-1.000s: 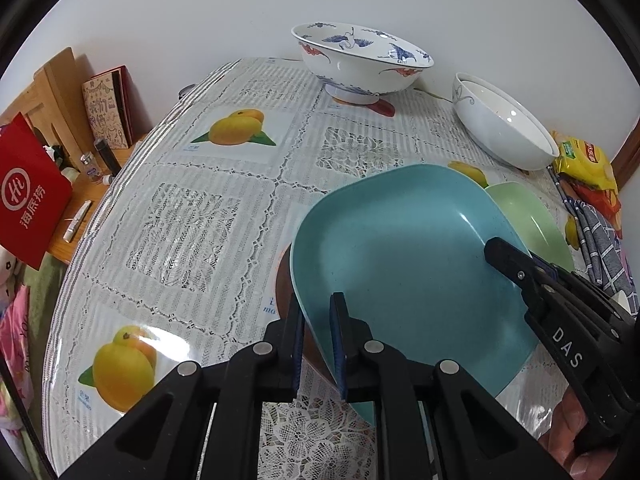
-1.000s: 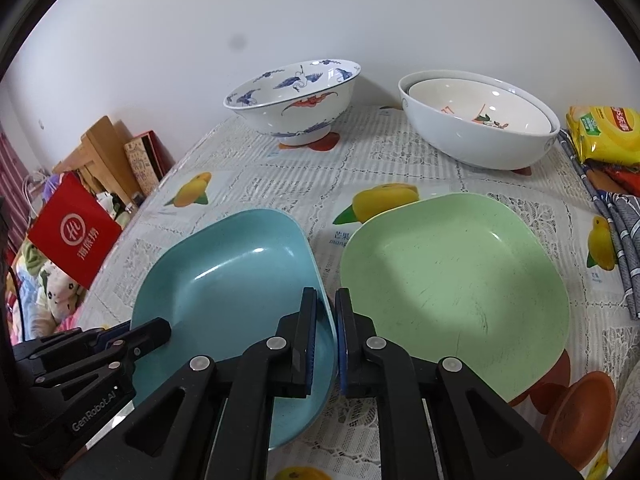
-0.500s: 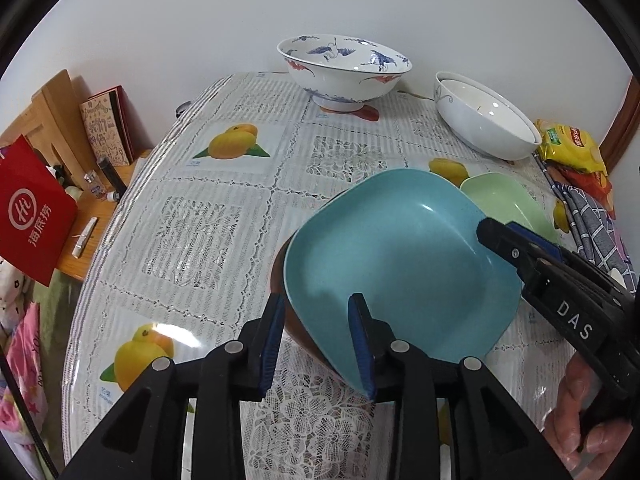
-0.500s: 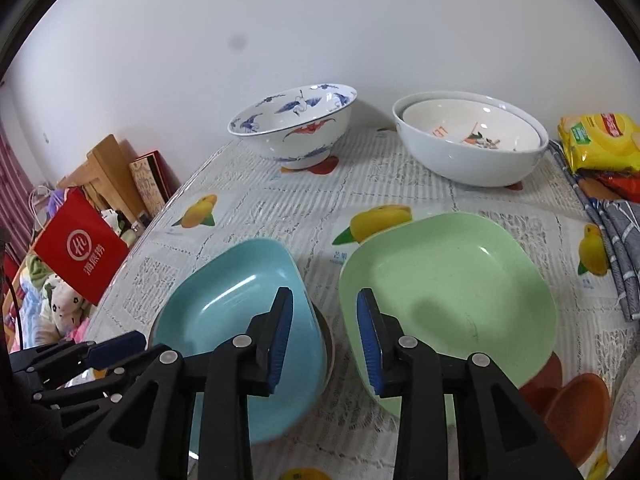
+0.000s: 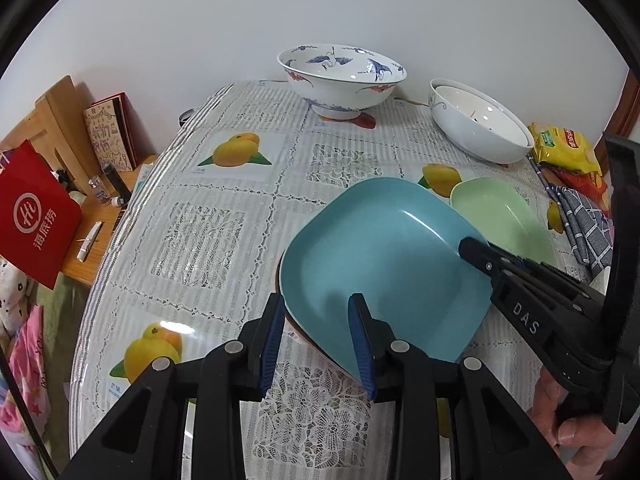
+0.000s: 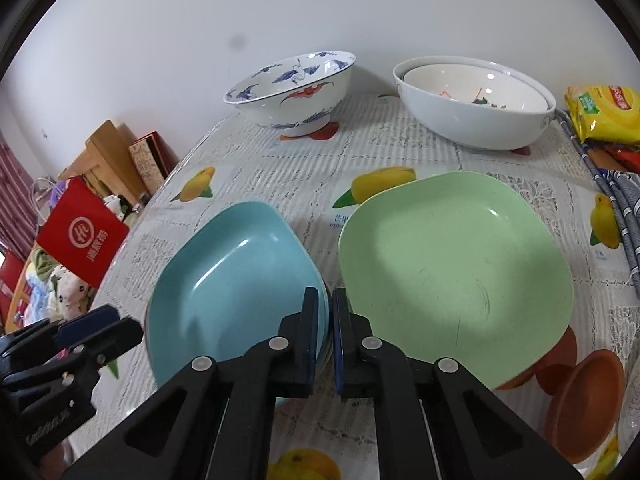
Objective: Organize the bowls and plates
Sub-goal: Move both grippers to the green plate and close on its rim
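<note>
A blue square plate [image 5: 384, 264] lies on a brown dish near the table's front; it also shows in the right wrist view [image 6: 232, 284]. A green square plate [image 6: 452, 272] lies to its right, and shows in the left wrist view [image 5: 500, 212]. My left gripper [image 5: 316, 340] is open with its jaws either side of the blue plate's near rim. My right gripper [image 6: 326, 328] has its jaws nearly together at the blue plate's right edge; whether they pinch the rim is unclear.
A blue-patterned bowl [image 6: 292, 92] and two nested white bowls [image 6: 476, 100] stand at the back. Snack bags [image 6: 600, 112] and a checked cloth [image 6: 616, 216] lie at the right. A brown dish [image 6: 580, 400] sits at the front right. A side shelf [image 5: 60, 168] stands left of the table.
Both grippers let go of the blue plate, which settled onto the brown dish. The left gripper opened wider; the right gripper opened, then closed again at the plate's right edge.
</note>
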`<state>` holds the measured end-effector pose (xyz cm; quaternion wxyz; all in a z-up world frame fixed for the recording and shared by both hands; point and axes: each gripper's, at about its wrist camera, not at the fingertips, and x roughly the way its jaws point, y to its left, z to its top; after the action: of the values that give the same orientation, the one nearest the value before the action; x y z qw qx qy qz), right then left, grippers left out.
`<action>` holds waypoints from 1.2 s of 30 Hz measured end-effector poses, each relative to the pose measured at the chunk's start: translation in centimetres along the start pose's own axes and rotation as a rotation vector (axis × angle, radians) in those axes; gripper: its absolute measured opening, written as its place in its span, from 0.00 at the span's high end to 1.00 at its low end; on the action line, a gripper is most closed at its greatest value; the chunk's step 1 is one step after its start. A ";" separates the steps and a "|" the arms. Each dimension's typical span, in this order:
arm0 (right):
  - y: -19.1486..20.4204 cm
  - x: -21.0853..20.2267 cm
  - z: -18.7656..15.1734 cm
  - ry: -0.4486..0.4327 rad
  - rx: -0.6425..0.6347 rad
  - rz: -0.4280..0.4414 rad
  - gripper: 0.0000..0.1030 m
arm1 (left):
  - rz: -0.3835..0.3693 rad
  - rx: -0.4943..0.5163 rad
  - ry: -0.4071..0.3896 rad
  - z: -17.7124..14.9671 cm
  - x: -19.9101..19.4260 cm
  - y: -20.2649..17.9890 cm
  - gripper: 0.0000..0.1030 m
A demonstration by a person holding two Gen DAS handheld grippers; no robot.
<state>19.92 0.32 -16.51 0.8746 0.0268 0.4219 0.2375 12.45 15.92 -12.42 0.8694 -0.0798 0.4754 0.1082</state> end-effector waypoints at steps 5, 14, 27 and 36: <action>-0.5 -0.5 0.3 -0.018 0.033 0.028 0.82 | -0.009 0.004 0.003 -0.1 0.2 -0.2 0.70; -3.5 -6.2 1.3 -0.141 0.094 -0.129 0.55 | -0.036 0.084 -0.044 1.0 -1.9 -2.0 0.70; -6.6 -13.2 3.9 -0.223 0.095 -0.287 0.43 | -0.072 0.205 -0.127 5.1 -3.7 -8.3 0.70; -10.6 -10.6 3.8 -0.183 0.184 -0.286 0.43 | -0.093 0.211 -0.075 7.7 -0.1 -10.3 0.70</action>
<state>21.33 -13.10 -9.02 0.9280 0.0678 0.3600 0.0678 21.33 7.89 -7.85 0.8943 -0.0055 0.4470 0.0200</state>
